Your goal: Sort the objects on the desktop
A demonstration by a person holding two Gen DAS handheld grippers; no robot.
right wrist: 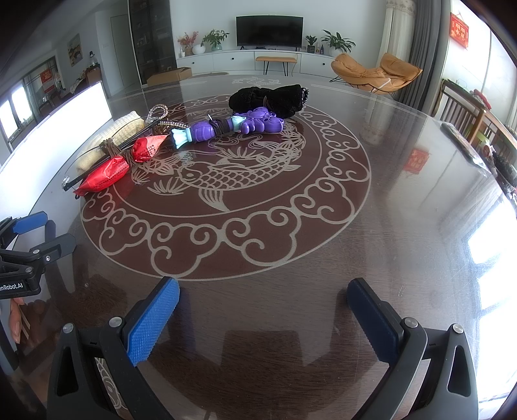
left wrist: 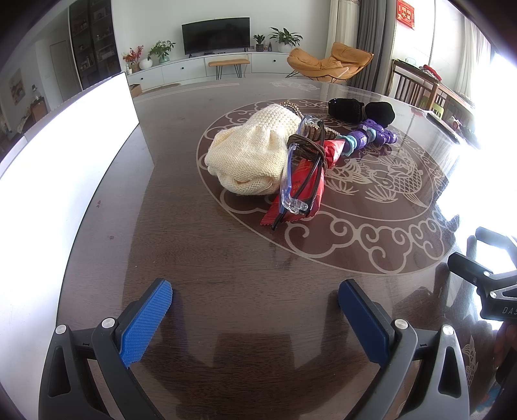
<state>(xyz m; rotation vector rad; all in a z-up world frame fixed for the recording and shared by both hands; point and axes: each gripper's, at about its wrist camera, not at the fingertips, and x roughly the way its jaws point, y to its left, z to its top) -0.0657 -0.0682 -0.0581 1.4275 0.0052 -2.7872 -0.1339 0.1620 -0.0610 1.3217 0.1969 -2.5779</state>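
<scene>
Readable lettering on the two handheld grippers and some wall hangings

In the right wrist view, the black body of the left gripper (right wrist: 19, 255) carries white lettering that reads "enRobot.AI", cut off at the frame edge. In the left wrist view, the black body of the right gripper (left wrist: 494, 290) shows "DAS", also cut off. The red wall hanging with gold Chinese characters (left wrist: 405, 13) is too small to read, as is the print on the red foil snack packet (right wrist: 106, 173).

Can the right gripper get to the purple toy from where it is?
Probably yes. The right gripper is open, and only bare table lies between it and the purple toy, though the toy's far end touches the black cloth.
</scene>
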